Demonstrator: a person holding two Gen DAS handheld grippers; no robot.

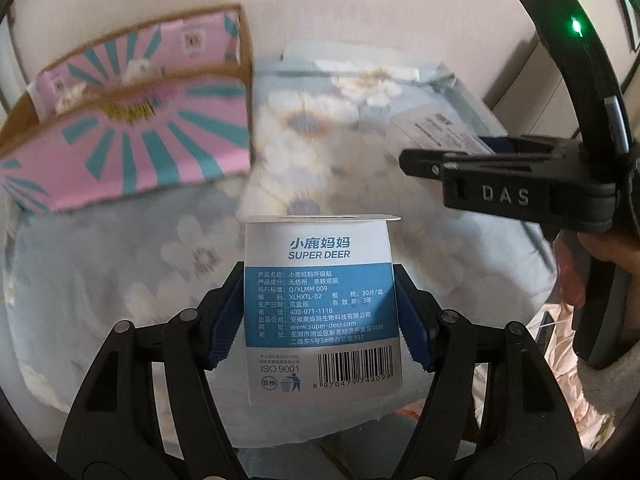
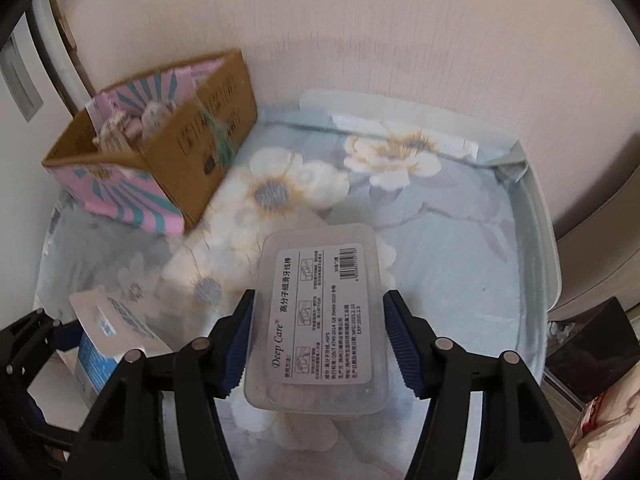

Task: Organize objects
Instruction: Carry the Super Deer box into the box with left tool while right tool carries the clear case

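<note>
My left gripper (image 1: 320,308) is shut on a white and blue "Super Deer" carton (image 1: 320,248), held upright with its blue pads on both sides, above a floral cloth (image 1: 340,140). My right gripper (image 2: 316,324) is shut on a clear plastic "Deep Care" floss-pick box (image 2: 320,300), label up, also off the cloth (image 2: 440,264). In the right wrist view the carton (image 2: 108,332) shows at the lower left. In the left wrist view the clear box (image 1: 444,132) shows at the right. An open cardboard box (image 1: 132,148) with pink and teal panels (image 2: 160,152) stands at the back left.
A pale wall (image 2: 360,40) closes off the back. The cloth-covered surface ends in a raised white rim (image 2: 540,240) on the right. The cardboard box holds several small packets. A hand (image 1: 612,256) grips the right tool; pink fabric (image 1: 576,360) lies below it.
</note>
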